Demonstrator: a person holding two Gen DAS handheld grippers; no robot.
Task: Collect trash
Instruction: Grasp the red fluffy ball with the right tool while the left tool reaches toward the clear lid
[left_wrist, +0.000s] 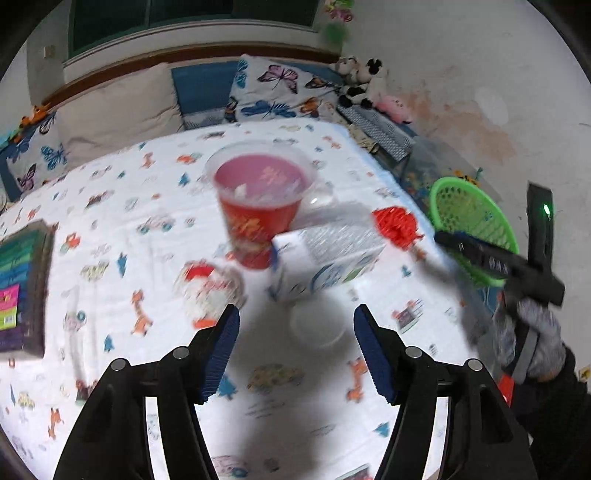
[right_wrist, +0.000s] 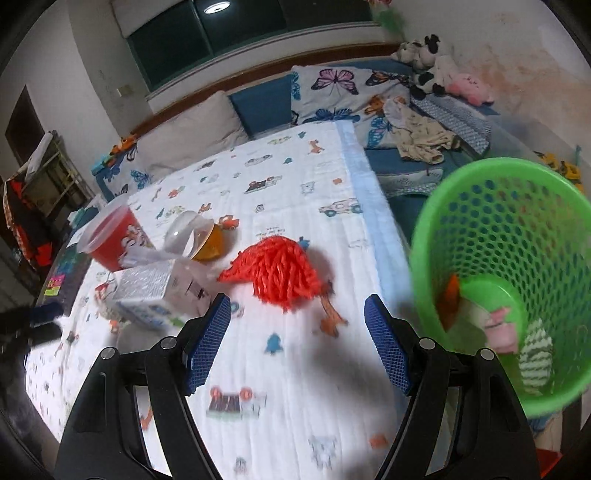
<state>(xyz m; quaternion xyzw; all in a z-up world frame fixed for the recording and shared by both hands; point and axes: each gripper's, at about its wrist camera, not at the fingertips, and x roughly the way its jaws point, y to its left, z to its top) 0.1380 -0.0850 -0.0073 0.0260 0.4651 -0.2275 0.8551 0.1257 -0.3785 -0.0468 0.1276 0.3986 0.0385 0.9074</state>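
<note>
Risk: both our grippers, left gripper (left_wrist: 295, 345) and right gripper (right_wrist: 297, 341), spread empty, may topple the red cup (left_wrist: 255, 214) beside the carton (left_wrist: 325, 258).

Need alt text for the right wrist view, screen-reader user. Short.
The open right gripper hovers empty over a bed sheet printed with cartoon animals, facing a red yarn pom-pom. To its right a green mesh basket already holds a few scraps; to the left lie a red cup, a silver-topped carton and an orange bowl.
</note>
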